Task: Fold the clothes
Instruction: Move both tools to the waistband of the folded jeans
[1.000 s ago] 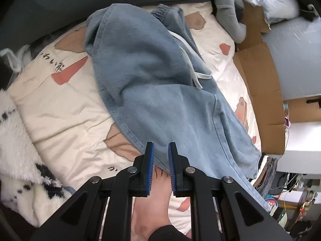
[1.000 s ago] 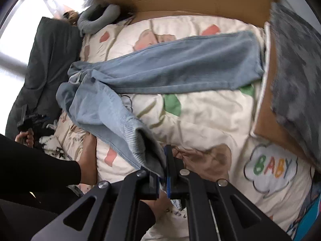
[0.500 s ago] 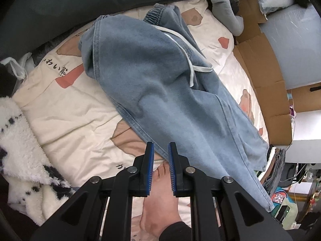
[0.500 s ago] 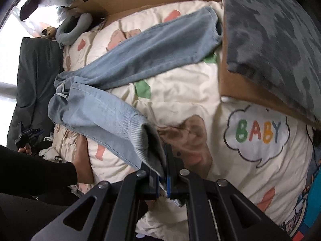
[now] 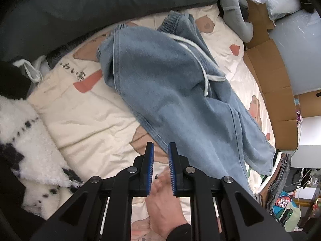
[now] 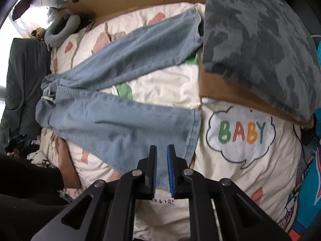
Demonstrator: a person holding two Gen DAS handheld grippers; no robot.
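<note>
Two legs of the jeans (image 6: 112, 120) now lie spread in a V on the cream quilt (image 6: 166, 86), waistband toward the dark sofa (image 6: 24, 70) and hems toward the grey patterned cushion (image 6: 258, 40). Half a second ago the right tongs (image 6: 161, 166) were pinching the near leg's hem and holding it up off the quilt; now they stand spread with nothing between the pads, and that leg lies flat, its hem just short of the "BABY" cloud print (image 6: 240, 134). So the laying-out looks finished (or nearly so), and the folding proper, bringing one leg over the other, is probably what comes next.

From the left-wrist view the jeans (image 5: 180, 92) run away from the left tongs (image 5: 160, 166) toward the grey plush toy (image 5: 236, 14), the white drawstring (image 5: 200, 60) trailing across the bunched waist. Over the last second that view has shifted a little along the jeans. The left tongs hover spread and empty above the quilt (image 5: 84, 116), just beside the near seam of the jeans, angled down at it. A bare foot (image 5: 164, 206) rests on the quilt directly under them. The right tongs hang over the near leg's hem, tilted downward, not touching the cloth as far as can be told.
</note>
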